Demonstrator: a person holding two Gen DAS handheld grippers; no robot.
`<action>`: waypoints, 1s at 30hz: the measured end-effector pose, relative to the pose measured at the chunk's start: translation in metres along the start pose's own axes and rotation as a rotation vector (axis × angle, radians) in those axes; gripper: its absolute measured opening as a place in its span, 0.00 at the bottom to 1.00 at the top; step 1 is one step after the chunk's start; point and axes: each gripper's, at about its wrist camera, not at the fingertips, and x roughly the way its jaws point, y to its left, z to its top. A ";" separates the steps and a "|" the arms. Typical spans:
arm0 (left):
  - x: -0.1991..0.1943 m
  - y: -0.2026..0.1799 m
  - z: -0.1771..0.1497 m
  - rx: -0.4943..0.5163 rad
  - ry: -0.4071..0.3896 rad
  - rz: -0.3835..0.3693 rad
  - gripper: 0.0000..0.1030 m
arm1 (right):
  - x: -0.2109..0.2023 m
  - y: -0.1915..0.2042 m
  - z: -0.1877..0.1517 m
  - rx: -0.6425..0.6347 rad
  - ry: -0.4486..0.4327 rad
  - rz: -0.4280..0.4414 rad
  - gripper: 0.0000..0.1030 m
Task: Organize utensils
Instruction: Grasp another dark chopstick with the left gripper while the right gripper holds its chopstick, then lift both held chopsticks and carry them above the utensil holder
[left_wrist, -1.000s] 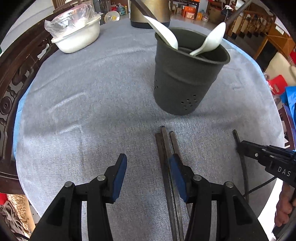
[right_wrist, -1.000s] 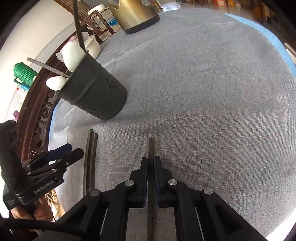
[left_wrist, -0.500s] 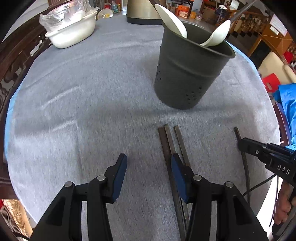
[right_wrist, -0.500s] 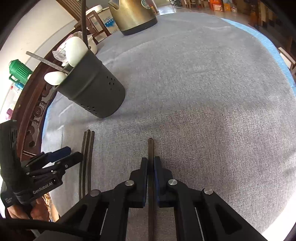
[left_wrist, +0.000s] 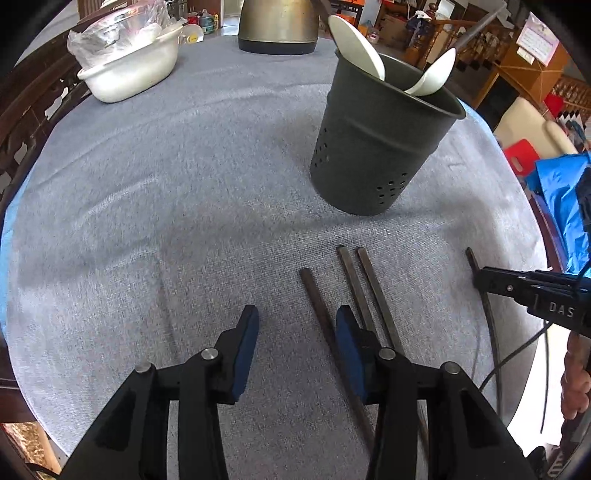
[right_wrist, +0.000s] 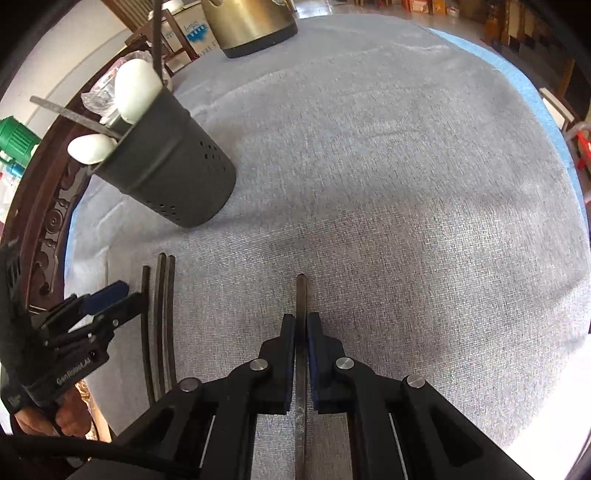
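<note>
Dark chopstick clamped between right gripper pads (lengthwise).

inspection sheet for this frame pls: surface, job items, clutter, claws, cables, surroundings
Surface: round table under a grey cloth, wrinkled but flat.
Job's things: dark perforated holder upright, two white spoons and dark sticks in it; three chopsticks lying in front of it.
Clutter: white bowl with plastic wrap; gold kettle at the far edge.
Claws: left claw over the table, jaws closing, leftmost chopstick just inside its right pad, not pressed; right claw shut on a fourth chopstick.
Cables: black cable trailing over the near edge by the right claw.
Surroundings: carved wooden chair, green bottle, cluttered shelves beyond.
</note>
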 end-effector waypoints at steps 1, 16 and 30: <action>-0.003 0.003 -0.005 -0.002 -0.001 -0.006 0.44 | 0.001 0.001 0.000 -0.001 0.000 -0.005 0.08; 0.000 -0.014 0.015 0.042 0.004 -0.059 0.09 | 0.012 0.057 0.009 -0.216 0.008 -0.205 0.07; -0.124 0.003 0.025 0.015 -0.314 -0.072 0.06 | -0.100 0.074 0.008 -0.199 -0.387 0.149 0.06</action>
